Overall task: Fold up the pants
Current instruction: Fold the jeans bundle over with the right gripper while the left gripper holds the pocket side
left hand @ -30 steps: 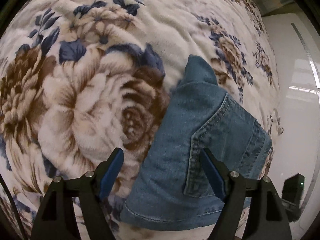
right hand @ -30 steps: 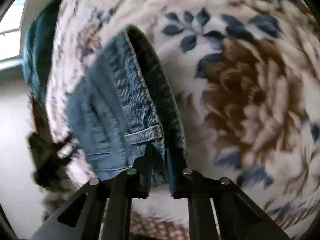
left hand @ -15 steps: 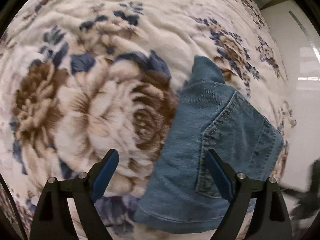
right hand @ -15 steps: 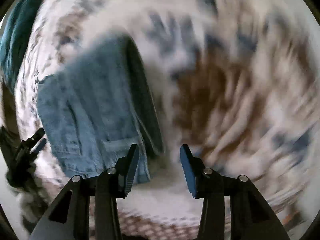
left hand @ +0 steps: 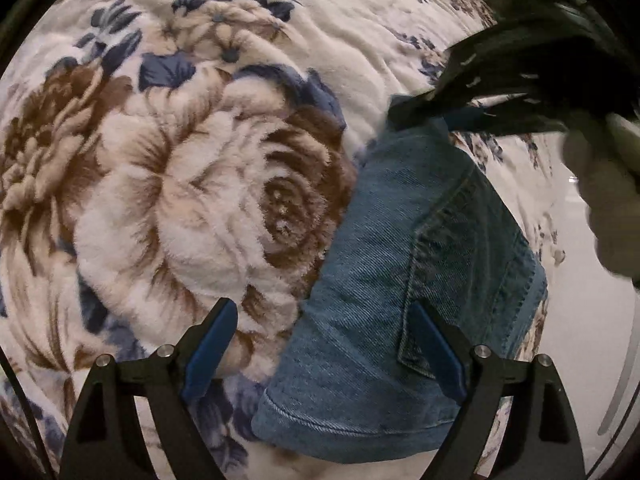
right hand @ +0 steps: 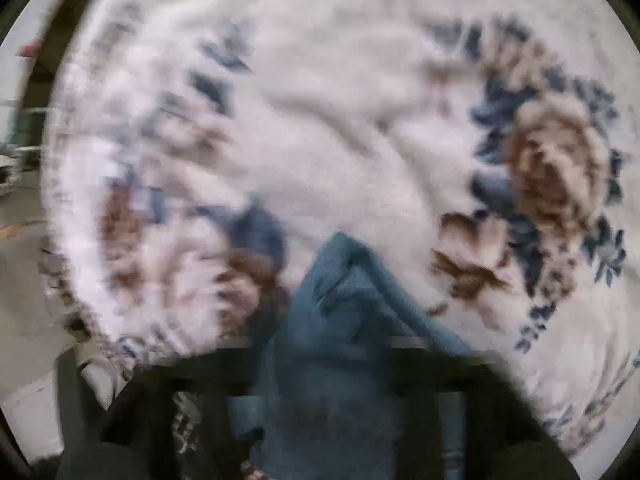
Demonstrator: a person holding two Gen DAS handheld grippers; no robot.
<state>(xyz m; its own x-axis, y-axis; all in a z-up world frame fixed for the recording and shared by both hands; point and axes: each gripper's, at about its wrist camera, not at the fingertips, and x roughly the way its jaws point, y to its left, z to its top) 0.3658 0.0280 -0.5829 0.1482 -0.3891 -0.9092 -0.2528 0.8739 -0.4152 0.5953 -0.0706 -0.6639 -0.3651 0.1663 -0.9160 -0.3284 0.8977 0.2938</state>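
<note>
Open blanket to your left claw's left; denim and the other claw crowd its right.

Your left gripper (left hand: 324,344) hangs with jaws wide over the edge of the folded blue denim pants (left hand: 404,280); left of it and ahead, the fleecy cream blanket with brown and navy flowers (left hand: 180,184) lies bare. Ahead to its right, your black right gripper (left hand: 404,110) blocks the pants' far tip, jaws just closing, and a pale gloved hand (left hand: 604,196) fills the right edge.
</note>
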